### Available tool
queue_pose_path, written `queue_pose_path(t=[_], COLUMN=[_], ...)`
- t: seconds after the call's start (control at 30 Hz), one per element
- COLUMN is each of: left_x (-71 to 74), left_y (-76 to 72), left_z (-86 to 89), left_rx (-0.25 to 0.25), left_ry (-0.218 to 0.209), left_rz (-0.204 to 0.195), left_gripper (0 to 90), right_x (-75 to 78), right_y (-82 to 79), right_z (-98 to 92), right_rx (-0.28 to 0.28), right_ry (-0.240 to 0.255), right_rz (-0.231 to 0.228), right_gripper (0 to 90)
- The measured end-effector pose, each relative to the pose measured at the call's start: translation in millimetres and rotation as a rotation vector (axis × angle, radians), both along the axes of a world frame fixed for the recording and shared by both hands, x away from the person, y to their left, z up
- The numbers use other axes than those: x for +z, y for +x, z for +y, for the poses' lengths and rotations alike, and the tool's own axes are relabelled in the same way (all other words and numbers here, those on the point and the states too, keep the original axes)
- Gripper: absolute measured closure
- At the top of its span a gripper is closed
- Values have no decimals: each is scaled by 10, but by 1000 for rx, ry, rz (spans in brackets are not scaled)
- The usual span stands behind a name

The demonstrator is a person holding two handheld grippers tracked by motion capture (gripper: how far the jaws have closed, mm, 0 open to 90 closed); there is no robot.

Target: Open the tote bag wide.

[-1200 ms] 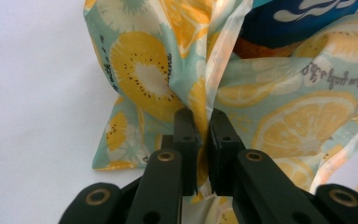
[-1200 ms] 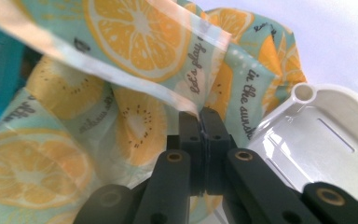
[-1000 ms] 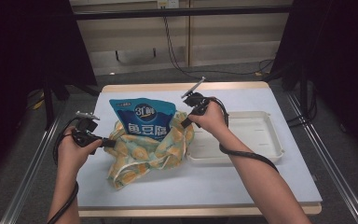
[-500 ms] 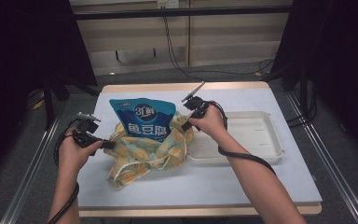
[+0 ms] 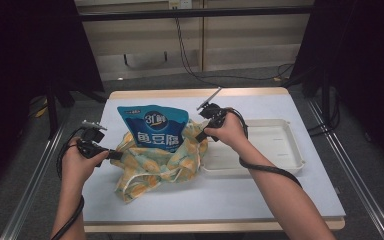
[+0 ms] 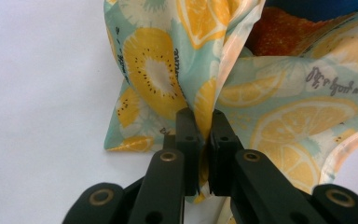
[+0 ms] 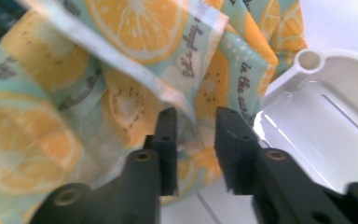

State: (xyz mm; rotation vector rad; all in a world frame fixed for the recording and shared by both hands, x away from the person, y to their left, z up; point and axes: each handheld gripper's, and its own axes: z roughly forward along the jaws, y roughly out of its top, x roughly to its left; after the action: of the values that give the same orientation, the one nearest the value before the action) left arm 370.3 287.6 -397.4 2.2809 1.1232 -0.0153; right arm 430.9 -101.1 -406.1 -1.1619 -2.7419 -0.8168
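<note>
A cloth bag (image 5: 160, 165) printed with orange and kiwi slices lies on the white table, and a blue snack pouch (image 5: 152, 125) stands upright in its mouth. My left gripper (image 5: 115, 155) is at the bag's left side. In the left gripper view its jaws (image 6: 204, 116) are shut on a fold of the bag's rim (image 6: 158, 70). My right gripper (image 5: 198, 137) is at the bag's right side. Its jaws (image 7: 196, 116) have just been opening and stand apart, with the bag's edge (image 7: 177, 100) hanging loose at the gap.
A white plastic tray (image 5: 280, 145) sits right of the bag, its corner (image 7: 317, 116) close beside my right gripper. Bare table lies in front of the bag and behind it. Cables trail from both grippers along the forearms.
</note>
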Motion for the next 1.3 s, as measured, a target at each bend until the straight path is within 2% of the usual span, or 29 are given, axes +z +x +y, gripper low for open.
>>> queue_pose_path(t=[0.13, 0.27, 0.33, 0.4, 0.43, 0.57, 0.77, 0.83, 0.87, 0.93, 1.0, 1.07, 1.1, 1.2, 1.23, 1.3], left_x=[6, 12, 19, 45, 64, 158, 329, 365, 372, 373, 371, 345, 324, 249, 232, 208], left_y=[7, 9, -1, -11, -11, -48, -113, -117, -118, -113, -81, -26, 2, 70, 81, 98], left_z=[2, 6, -2, -1, 11, 33, 12, -3, -12, -33, -51, -72, -82, -117, -125, -111], left_rx=[-3, -2, 8, 22, 13, 73, 70, 46, 41, 28, 24, 5, 1, -23, -27, -23], left_ry=[3, 3, -2, -2, 12, -1, -2, 16, 9, -3, 3, -22, -19, -33, -41, -53], left_rz=[-3, -6, -10, -30, -39, -101, -158, -173, -174, -182, -203, -207, -209, -195, -178, -181], left_gripper=[853, 848, 836, 790, 752, 566, 445, 426, 426, 513, 492, 511, 529, 608, 680, 737], right_x=[123, 201, 227, 244, 256, 286, 278, 271, 267, 259, 262, 262, 264, 251, 238, 226], right_y=[-47, -83, -98, -104, -111, -127, -127, -113, -106, -86, -83, -72, -69, -63, -58, -52], right_z=[-42, -61, -64, -62, -54, -20, 24, 31, 32, 27, 36, 44, 44, 59, 66, 80], right_rx=[-8, 11, 6, 8, 8, 27, 31, 24, 25, 30, 21, 20, 20, 16, 21, 15], right_ry=[7, 9, 22, 19, 19, 19, 18, 16, 18, 18, 22, 17, 18, 21, 22, 28], right_rz=[-25, -46, -39, -39, -33, -42, -39, -31, -35, -38, -33, -34, -30, -23, -22, -21], right_gripper=[565, 560, 569, 595, 595, 616, 640, 649, 652, 652, 655, 660, 669, 687, 698, 741])
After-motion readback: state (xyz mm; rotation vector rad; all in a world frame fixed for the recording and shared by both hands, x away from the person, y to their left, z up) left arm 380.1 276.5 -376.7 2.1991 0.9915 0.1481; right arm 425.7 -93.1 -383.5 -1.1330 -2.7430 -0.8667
